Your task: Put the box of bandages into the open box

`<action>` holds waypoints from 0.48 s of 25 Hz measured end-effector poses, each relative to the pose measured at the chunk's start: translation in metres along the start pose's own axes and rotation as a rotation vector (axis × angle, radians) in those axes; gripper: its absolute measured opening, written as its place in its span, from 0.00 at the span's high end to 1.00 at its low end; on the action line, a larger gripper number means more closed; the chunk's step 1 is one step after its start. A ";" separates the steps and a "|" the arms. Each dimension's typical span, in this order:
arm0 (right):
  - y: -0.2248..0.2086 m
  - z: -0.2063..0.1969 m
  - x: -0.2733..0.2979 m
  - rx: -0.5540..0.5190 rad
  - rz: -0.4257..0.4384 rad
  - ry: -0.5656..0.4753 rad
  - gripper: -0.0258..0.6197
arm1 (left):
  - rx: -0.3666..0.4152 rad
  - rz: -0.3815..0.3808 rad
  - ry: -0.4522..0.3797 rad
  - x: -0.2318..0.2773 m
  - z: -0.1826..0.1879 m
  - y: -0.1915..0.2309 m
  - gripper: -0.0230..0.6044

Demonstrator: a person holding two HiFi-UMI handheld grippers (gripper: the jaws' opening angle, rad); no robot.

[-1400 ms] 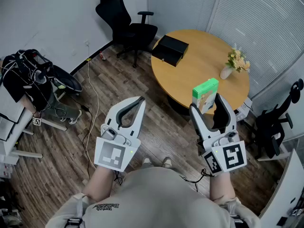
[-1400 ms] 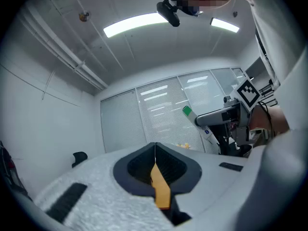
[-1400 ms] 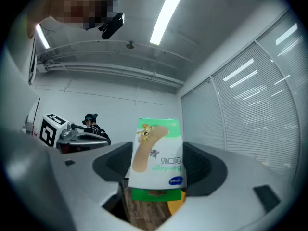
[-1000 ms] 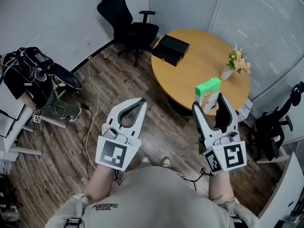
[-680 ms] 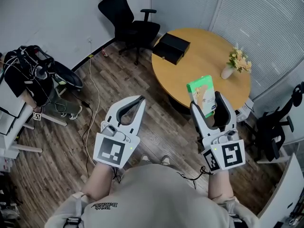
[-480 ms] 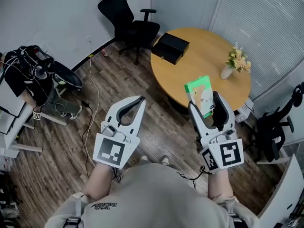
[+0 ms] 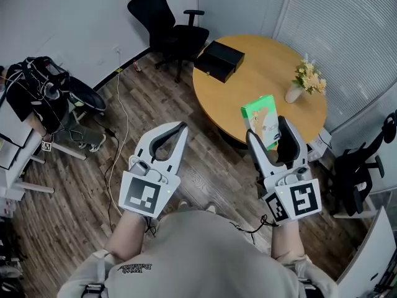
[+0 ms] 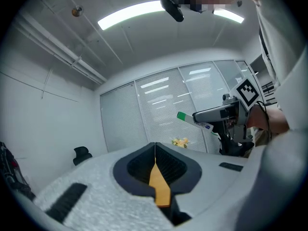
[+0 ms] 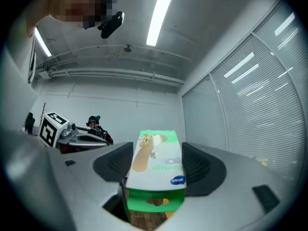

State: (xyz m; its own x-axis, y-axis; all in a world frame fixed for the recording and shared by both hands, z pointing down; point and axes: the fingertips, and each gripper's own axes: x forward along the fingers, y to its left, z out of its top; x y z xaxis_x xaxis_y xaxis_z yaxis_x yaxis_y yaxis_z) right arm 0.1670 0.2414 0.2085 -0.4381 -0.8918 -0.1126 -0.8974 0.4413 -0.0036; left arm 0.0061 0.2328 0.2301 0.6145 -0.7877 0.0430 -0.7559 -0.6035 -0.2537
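The bandage box [image 7: 261,119], green and white, is held upright between the jaws of my right gripper [image 7: 267,139], in the air over the near edge of the round wooden table [image 7: 260,73]. In the right gripper view the bandage box [image 9: 157,169] fills the gap between the two pads. The open black box [image 7: 218,60] lies at the table's far left side. My left gripper [image 7: 178,129] hovers over the floor to the left, jaws shut and empty [image 8: 155,148]. From the left gripper view I see the bandage box [image 8: 185,117] sticking out of the right gripper.
A small vase of flowers [image 7: 299,82] stands on the table's right side. Black office chairs stand behind the table [image 7: 166,25] and at the right [image 7: 356,166]. Cables [image 7: 118,135] and equipment [image 7: 43,92] lie on the wooden floor at the left.
My right gripper has drifted slightly left with the bandage box, which now tilts a little. The left gripper has barely moved and stays shut.
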 end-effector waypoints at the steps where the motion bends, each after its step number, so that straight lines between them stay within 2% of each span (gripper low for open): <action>1: -0.002 0.001 -0.001 -0.001 0.004 -0.004 0.45 | 0.002 0.005 0.001 0.001 0.001 -0.002 0.93; 12: -0.016 0.011 -0.004 -0.008 0.046 -0.046 0.45 | 0.028 0.057 0.003 0.004 0.004 -0.009 0.93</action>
State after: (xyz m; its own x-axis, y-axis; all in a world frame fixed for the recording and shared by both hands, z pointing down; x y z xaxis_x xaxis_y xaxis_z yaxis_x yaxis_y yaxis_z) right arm 0.1840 0.2385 0.1978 -0.4757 -0.8653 -0.1581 -0.8770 0.4803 0.0101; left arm 0.0164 0.2359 0.2284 0.5699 -0.8211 0.0309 -0.7831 -0.5541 -0.2824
